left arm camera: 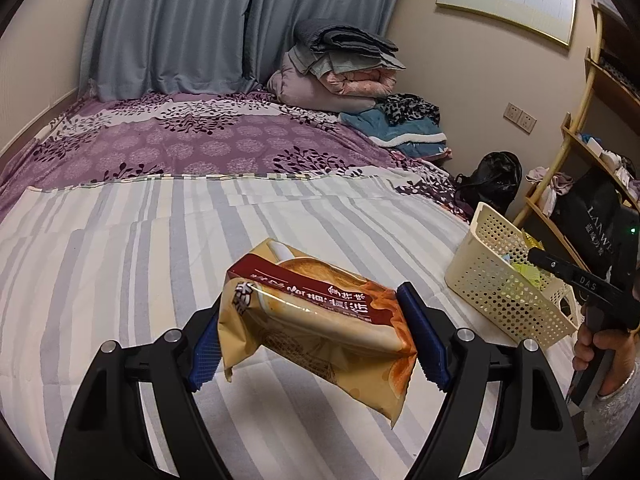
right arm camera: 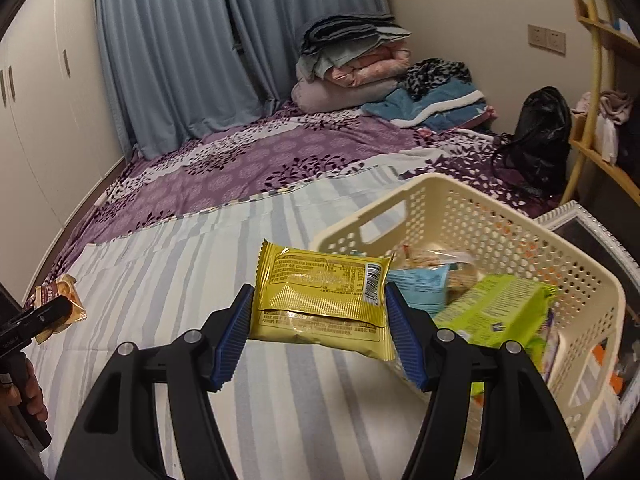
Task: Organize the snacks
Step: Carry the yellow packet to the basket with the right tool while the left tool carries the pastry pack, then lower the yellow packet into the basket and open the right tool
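In the left wrist view my left gripper (left arm camera: 316,340) is shut on a tan and dark-red snack packet (left arm camera: 320,320), held tilted above the striped bedsheet (left arm camera: 120,280). In the right wrist view my right gripper (right arm camera: 320,336) is shut on a gold-yellow snack packet (right arm camera: 324,300), just left of the cream perforated basket (right arm camera: 500,220). That basket holds a green packet (right arm camera: 500,308), a blue packet (right arm camera: 420,284) and other snacks. The basket (left arm camera: 488,276) stands at the right in the left view, with the right gripper's body (left arm camera: 592,288) over it. At the far left of the right view, the left gripper's finger (right arm camera: 36,316) and its tan packet (right arm camera: 60,300) show.
The bed runs back to a purple floral cover (left arm camera: 200,140) with folded blankets (left arm camera: 340,68) stacked by blue curtains. A black bag (right arm camera: 540,140) and a wooden shelf (right arm camera: 600,160) stand at the right. A white-framed object (right arm camera: 592,232) lies behind the basket. White wardrobe doors (right arm camera: 36,120) line the left wall.
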{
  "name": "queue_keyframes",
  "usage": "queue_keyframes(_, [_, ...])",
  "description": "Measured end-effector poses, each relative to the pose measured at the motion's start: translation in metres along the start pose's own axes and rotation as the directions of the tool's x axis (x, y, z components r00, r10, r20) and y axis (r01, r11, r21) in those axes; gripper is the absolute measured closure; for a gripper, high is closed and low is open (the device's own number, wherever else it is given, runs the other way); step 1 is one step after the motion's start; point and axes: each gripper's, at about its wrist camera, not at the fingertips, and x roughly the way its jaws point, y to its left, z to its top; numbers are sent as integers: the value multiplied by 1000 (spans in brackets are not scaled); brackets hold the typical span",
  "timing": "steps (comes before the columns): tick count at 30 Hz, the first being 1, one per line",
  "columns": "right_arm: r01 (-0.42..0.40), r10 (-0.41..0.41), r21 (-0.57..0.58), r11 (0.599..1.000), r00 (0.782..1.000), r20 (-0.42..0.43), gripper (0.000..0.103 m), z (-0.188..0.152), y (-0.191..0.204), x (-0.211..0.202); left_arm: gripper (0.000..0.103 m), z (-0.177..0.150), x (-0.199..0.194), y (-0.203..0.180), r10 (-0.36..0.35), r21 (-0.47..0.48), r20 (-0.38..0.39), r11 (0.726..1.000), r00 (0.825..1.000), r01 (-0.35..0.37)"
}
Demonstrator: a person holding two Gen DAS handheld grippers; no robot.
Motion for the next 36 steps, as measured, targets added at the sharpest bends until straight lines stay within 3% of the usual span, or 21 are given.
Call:
queue_keyframes(9, [119, -122, 98, 988, 992, 27, 38, -4, -77, -23, 23, 6, 6, -48, -38, 83, -15, 996, 999, 39])
queue_keyframes(16, [119, -121, 143, 983, 993, 6, 37, -14, -104, -12, 23, 9, 12, -82, -53, 145, -32, 988, 998, 57])
queue_keyframes(22, [97, -100, 173, 980, 995, 6, 28, -20, -116, -13, 23, 11, 17, -109, -58, 188, -46, 980, 997, 66])
queue_keyframes(25, [89, -97, 196, 977, 995, 35, 15, -23, -123, -20, 23, 13, 20, -126, -68, 219, -52, 973, 996, 78])
queue_keyframes(36, [114, -140, 192, 975, 982, 126, 5, -37, -144, -57, 23, 20, 45, -214, -142, 366, -93, 916, 986, 166])
